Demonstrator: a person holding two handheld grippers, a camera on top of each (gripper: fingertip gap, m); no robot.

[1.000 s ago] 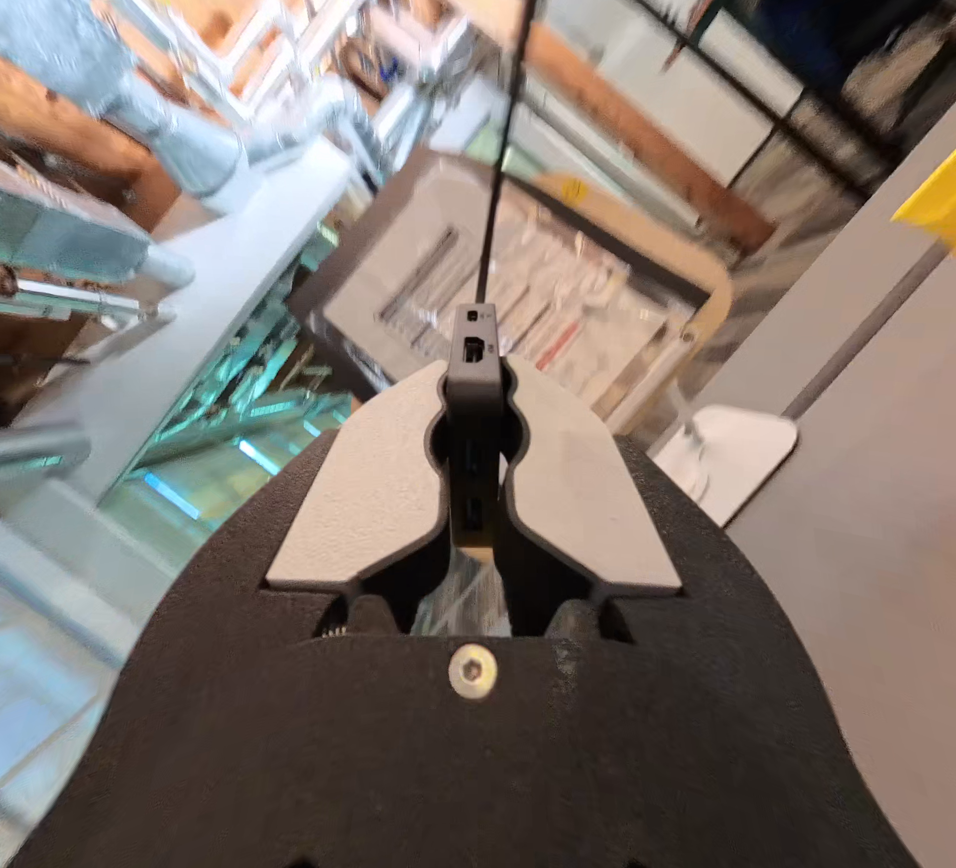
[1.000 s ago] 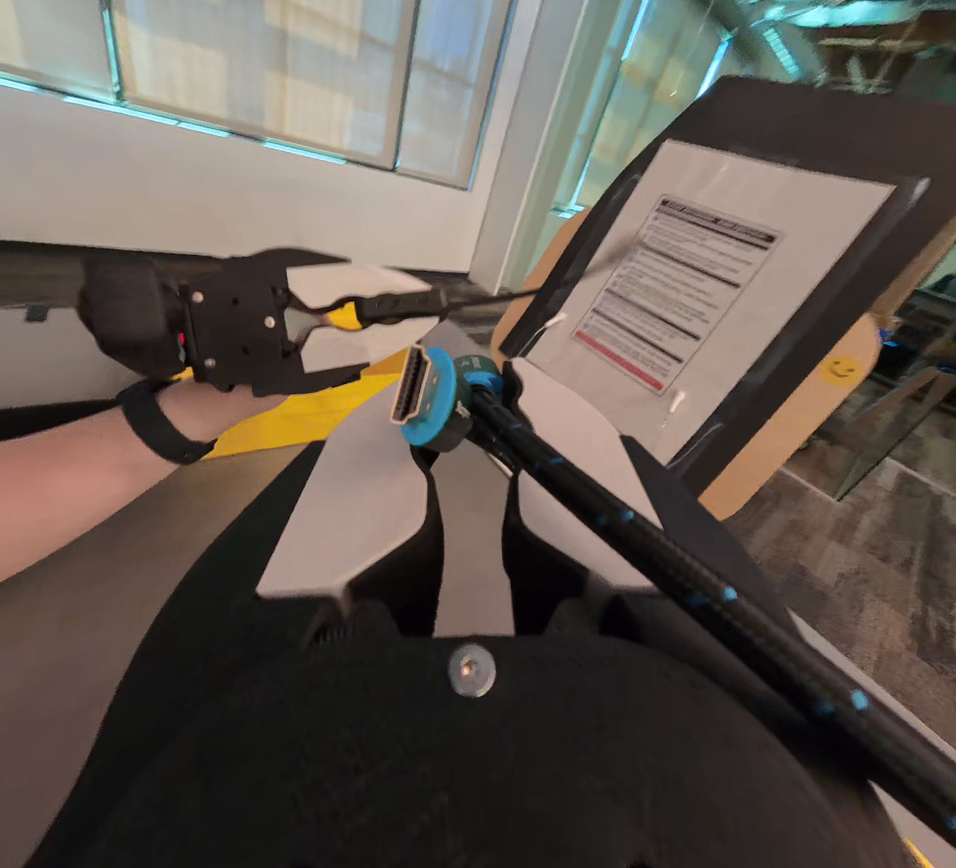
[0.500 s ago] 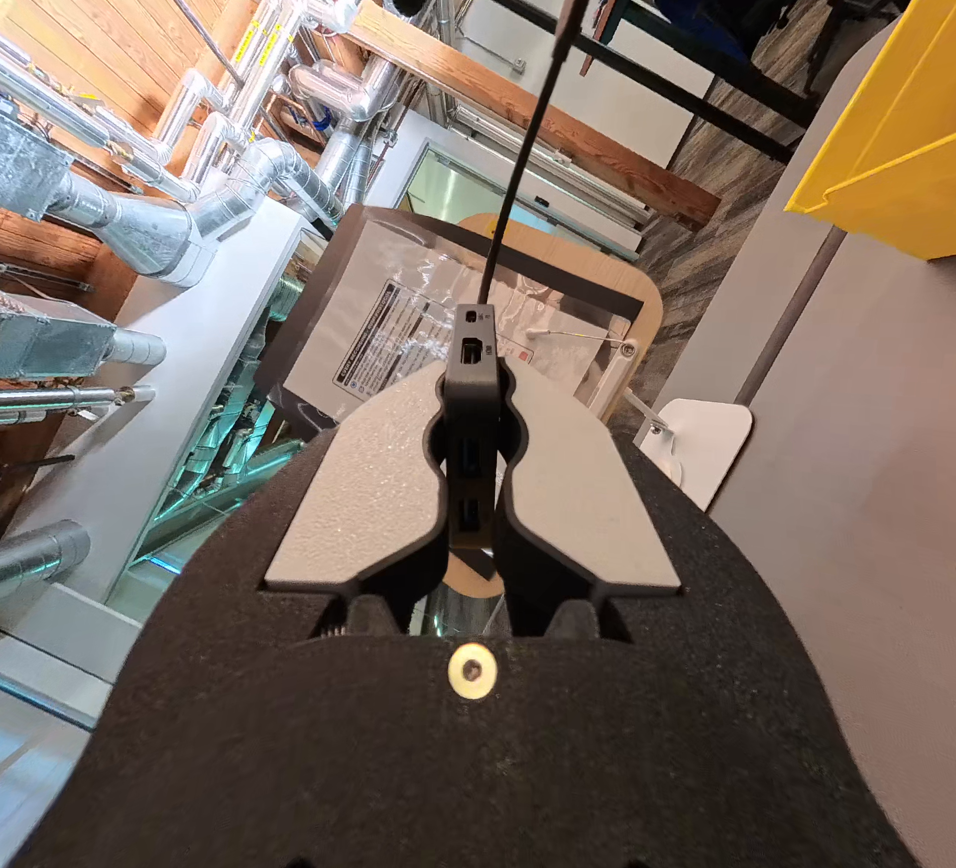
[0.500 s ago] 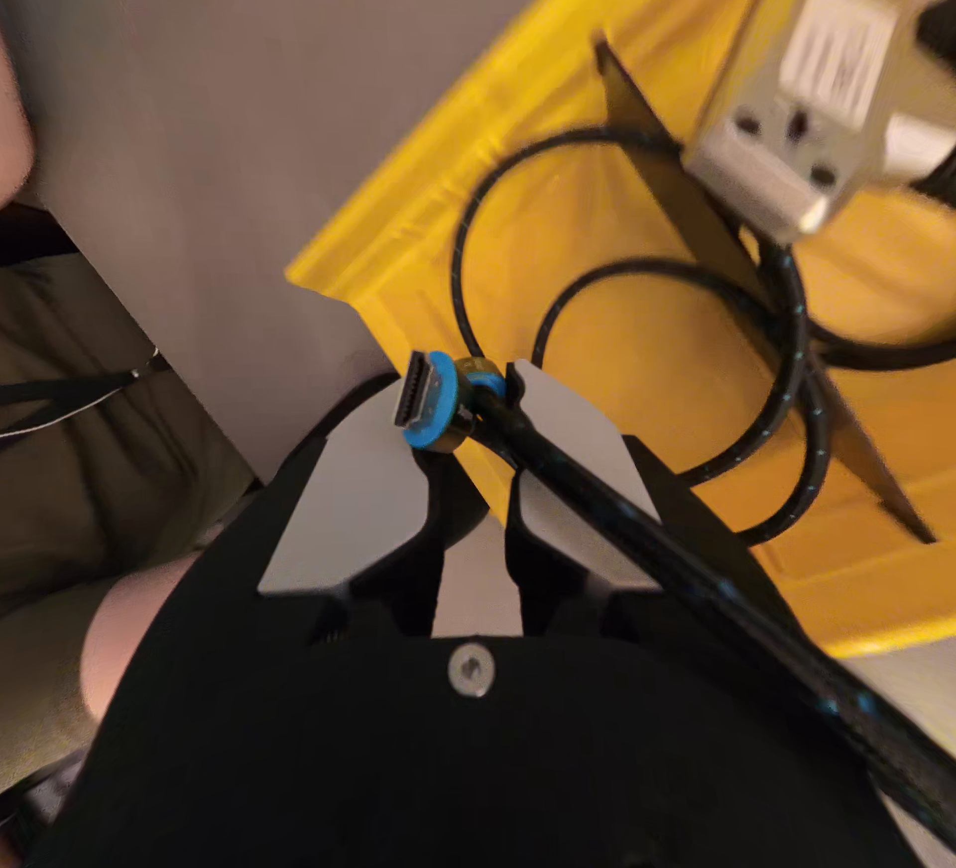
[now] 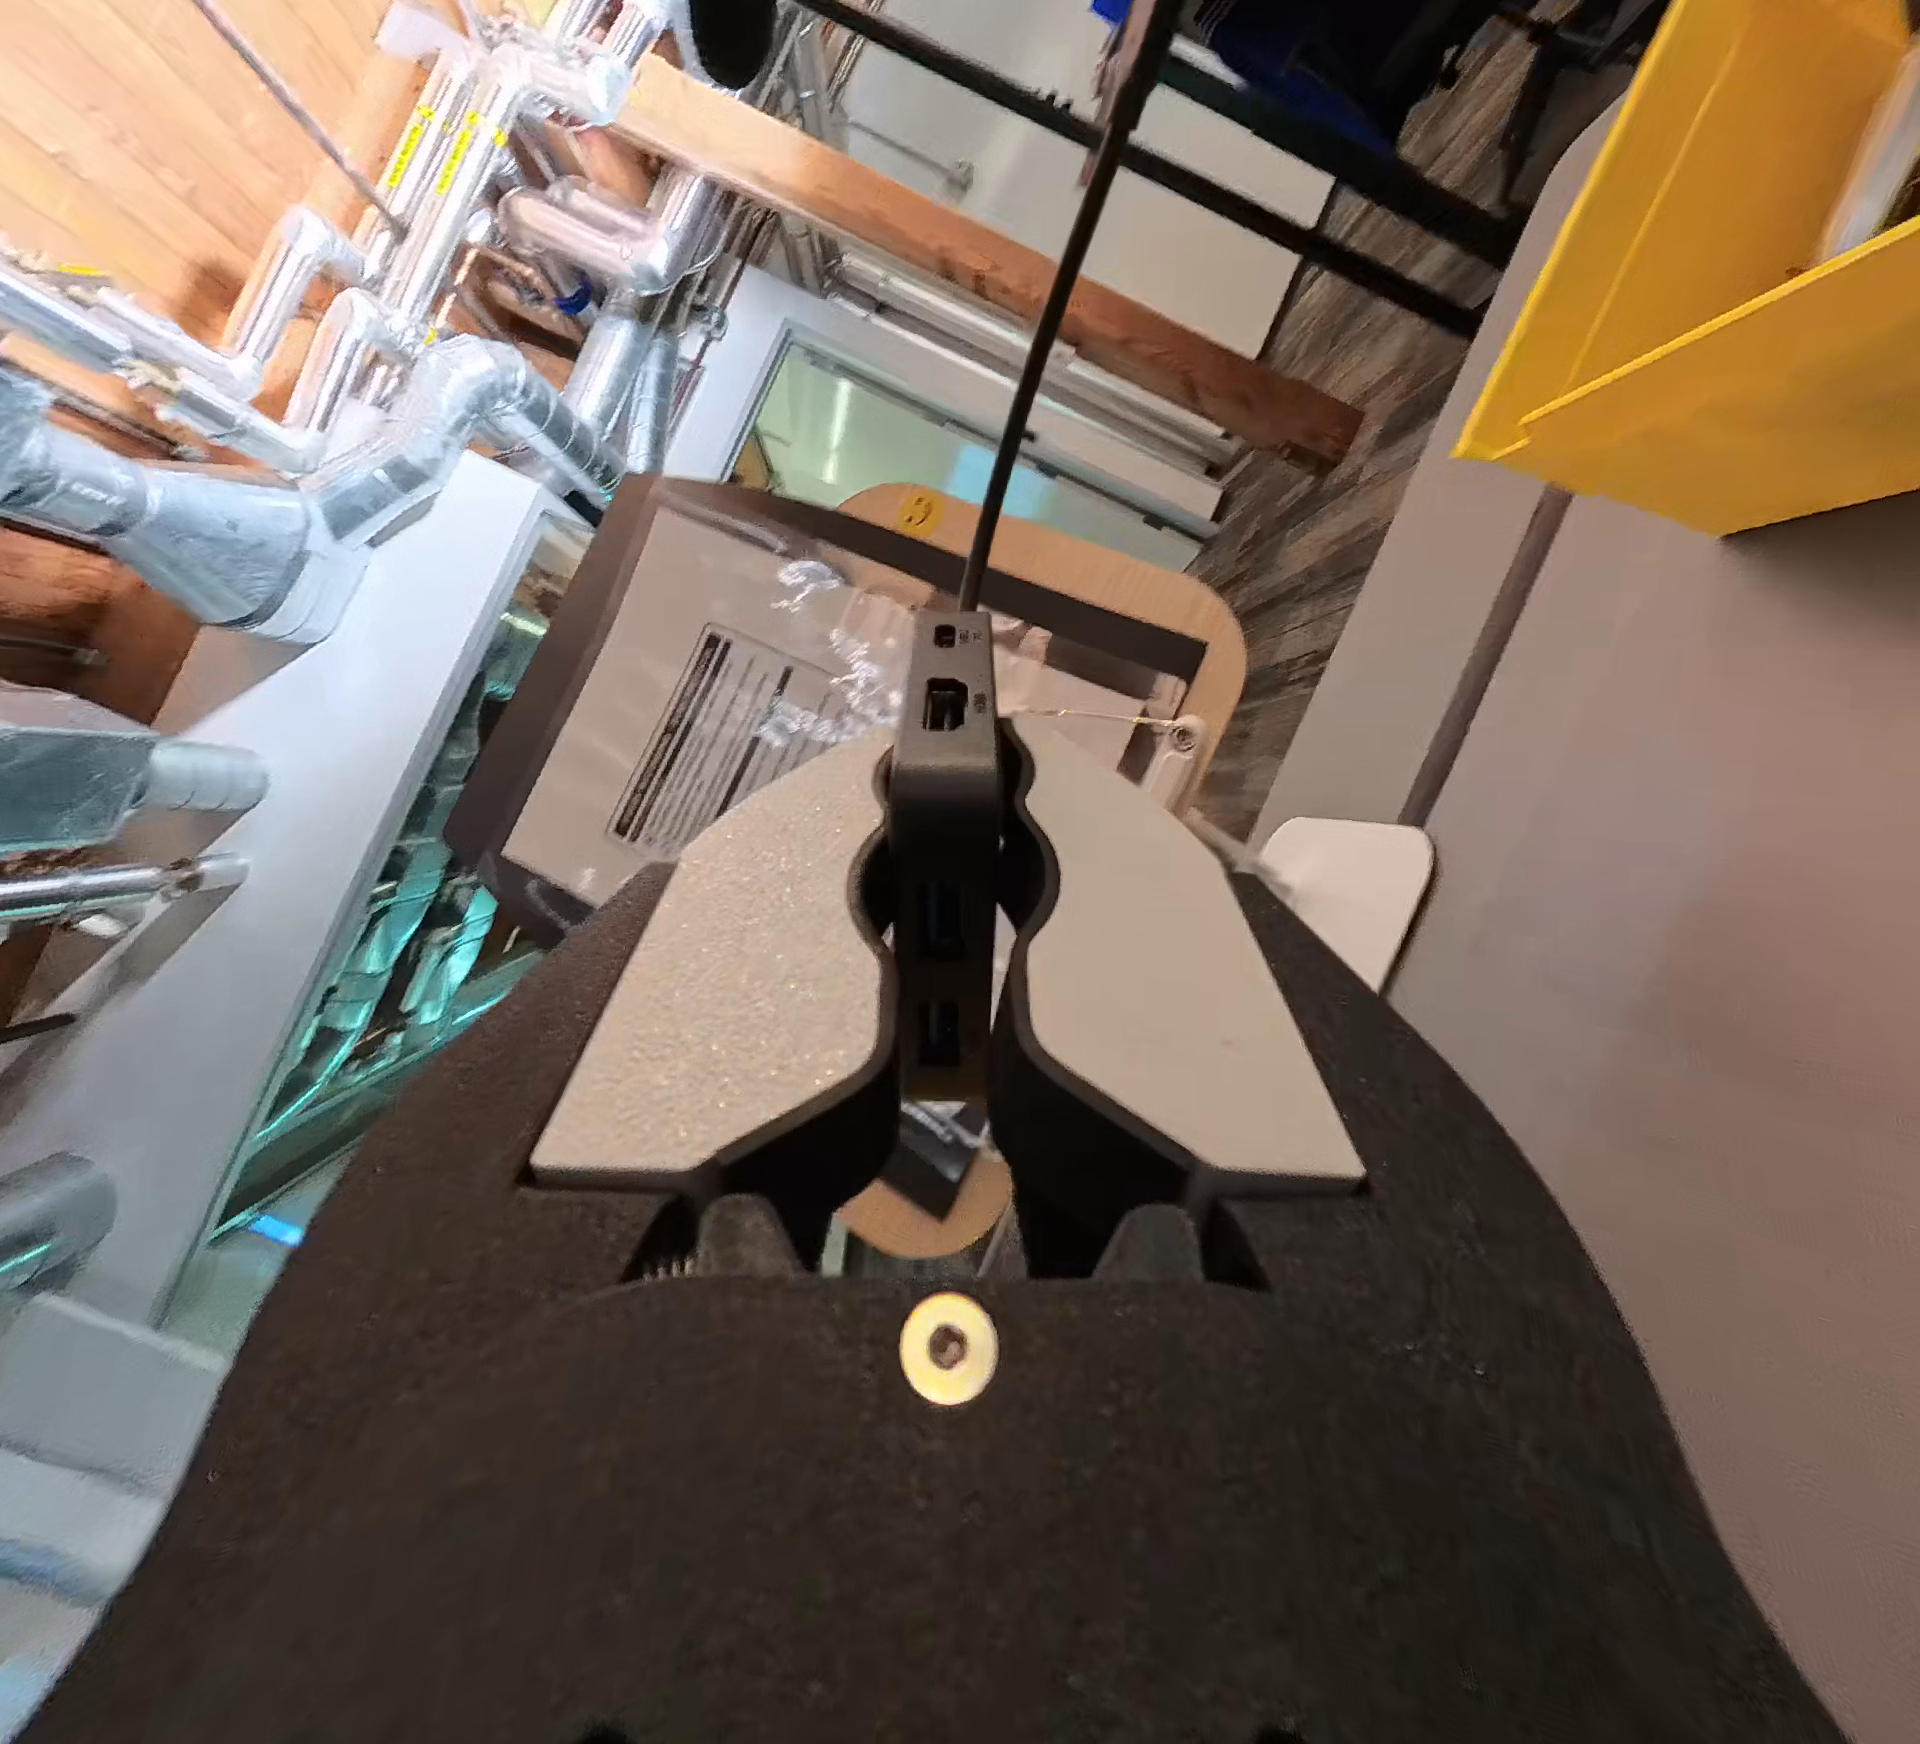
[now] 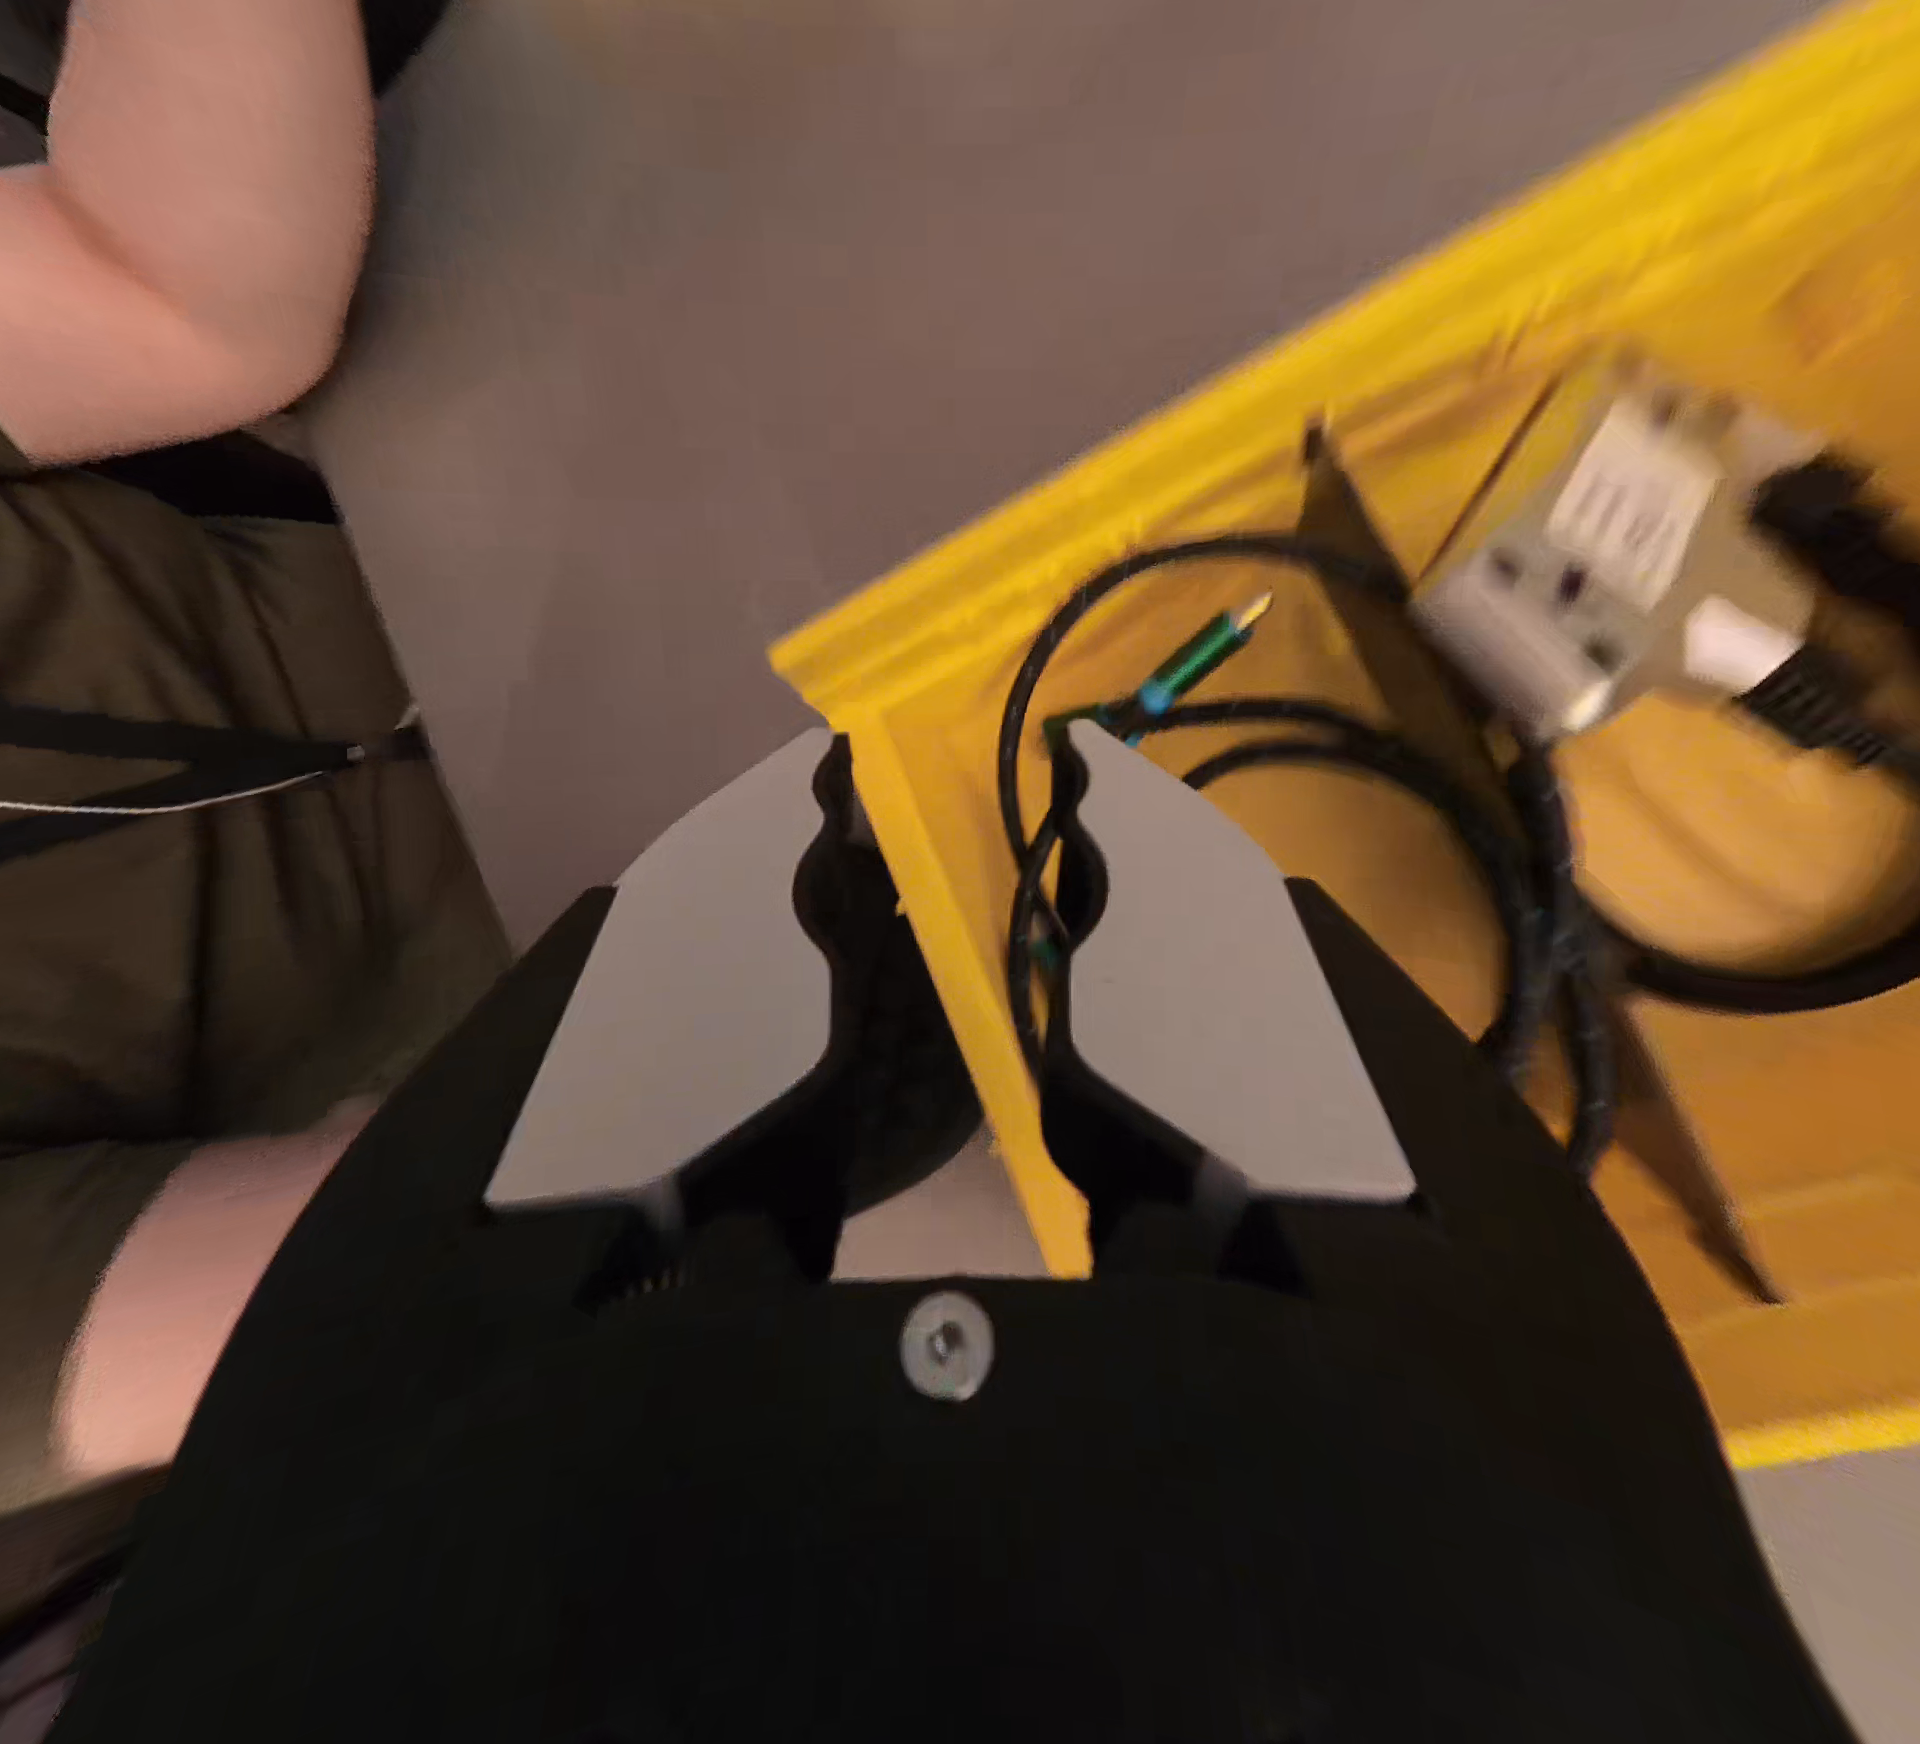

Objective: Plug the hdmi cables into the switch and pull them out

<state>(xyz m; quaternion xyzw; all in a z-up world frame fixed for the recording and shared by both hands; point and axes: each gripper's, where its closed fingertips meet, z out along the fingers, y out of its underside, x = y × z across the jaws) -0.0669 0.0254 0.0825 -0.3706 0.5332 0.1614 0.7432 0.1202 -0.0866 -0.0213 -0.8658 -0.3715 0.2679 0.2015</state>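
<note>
While clamped on the black switch (image 5: pixel 943 821), left gripper (image 5: pixel 945 749) raised beside the yellow bin (image 5: pixel 1704 406), thin lead (image 5: pixel 1049 323) rising from the switch. Right gripper (image 6: pixel 951 749) spread apart, straddling the bin's wall (image 6: pixel 935 873). Black cables (image 6: pixel 1351 738) coiled inside the bin.

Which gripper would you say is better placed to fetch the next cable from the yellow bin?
The right gripper: open over the yellow bin beside the cables. The left gripper holds the switch.

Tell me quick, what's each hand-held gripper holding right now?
Left hand-held gripper: closed on the black switch.
Right hand-held gripper: open, holding nothing, over the yellow bin.
</note>
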